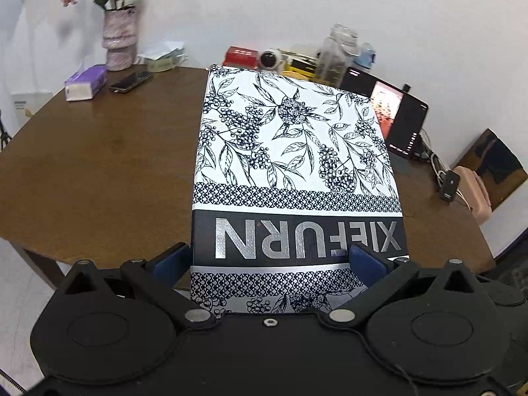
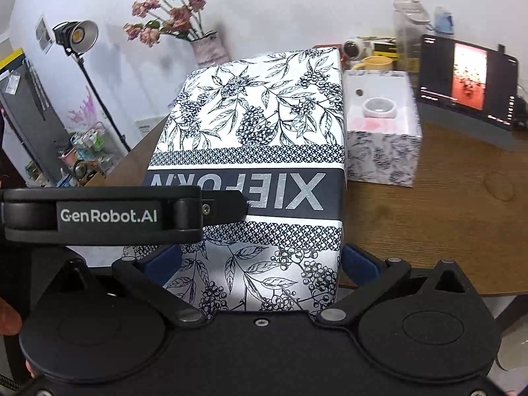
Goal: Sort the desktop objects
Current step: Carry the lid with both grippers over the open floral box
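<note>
A white box lid (image 1: 293, 151) printed with dark blue leaves, berries and the silver word XIEFURN fills the middle of both views, held above the brown table (image 1: 99, 171). My left gripper (image 1: 269, 259) is shut on the lid's near end, with a blue pad on each side. My right gripper (image 2: 260, 262) is likewise shut on the box lid (image 2: 257, 125). In the right wrist view the left gripper's black body (image 2: 105, 214) reaches in from the left onto the lid. The matching open box base (image 2: 382, 132) stands just right of the lid, holding a white ring-shaped roll (image 2: 379, 107).
A vase of pink flowers (image 1: 118, 39), a purple tissue pack (image 1: 85, 82) and a phone (image 1: 130, 82) lie far left. A propped, lit tablet (image 2: 468, 79), clear bottle (image 2: 407, 33), yellow mug (image 2: 376, 62) and red box (image 1: 241, 56) crowd the far side. A studio lamp (image 2: 77, 36) stands beyond the table's left.
</note>
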Available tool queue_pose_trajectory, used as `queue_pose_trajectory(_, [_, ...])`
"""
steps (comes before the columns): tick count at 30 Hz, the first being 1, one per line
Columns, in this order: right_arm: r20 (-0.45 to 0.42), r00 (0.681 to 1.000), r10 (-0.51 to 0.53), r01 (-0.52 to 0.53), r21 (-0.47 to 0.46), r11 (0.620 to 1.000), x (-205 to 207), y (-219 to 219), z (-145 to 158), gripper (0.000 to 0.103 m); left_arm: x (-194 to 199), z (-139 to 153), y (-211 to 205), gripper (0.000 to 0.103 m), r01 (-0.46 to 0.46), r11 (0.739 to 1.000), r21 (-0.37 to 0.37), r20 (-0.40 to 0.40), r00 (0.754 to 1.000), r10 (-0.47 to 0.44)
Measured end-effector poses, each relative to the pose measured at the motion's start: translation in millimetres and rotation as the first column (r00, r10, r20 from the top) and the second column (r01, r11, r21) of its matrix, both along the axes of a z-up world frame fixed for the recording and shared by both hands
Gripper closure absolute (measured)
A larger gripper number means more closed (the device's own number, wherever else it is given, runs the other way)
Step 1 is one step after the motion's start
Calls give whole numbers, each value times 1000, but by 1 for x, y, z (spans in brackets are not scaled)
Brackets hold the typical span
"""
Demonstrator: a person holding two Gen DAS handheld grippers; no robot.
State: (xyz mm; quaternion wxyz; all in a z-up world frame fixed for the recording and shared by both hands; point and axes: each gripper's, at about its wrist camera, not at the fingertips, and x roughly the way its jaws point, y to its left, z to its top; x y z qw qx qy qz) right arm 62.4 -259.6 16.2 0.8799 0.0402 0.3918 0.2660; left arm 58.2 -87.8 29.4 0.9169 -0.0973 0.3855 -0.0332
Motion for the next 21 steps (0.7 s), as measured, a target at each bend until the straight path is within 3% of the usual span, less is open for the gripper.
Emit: queue_pose_trajectory(21, [15,996,-87,87,-7,996,42,-43,0,0,49,-4,-38,0,73,997,-4,10,997,-72])
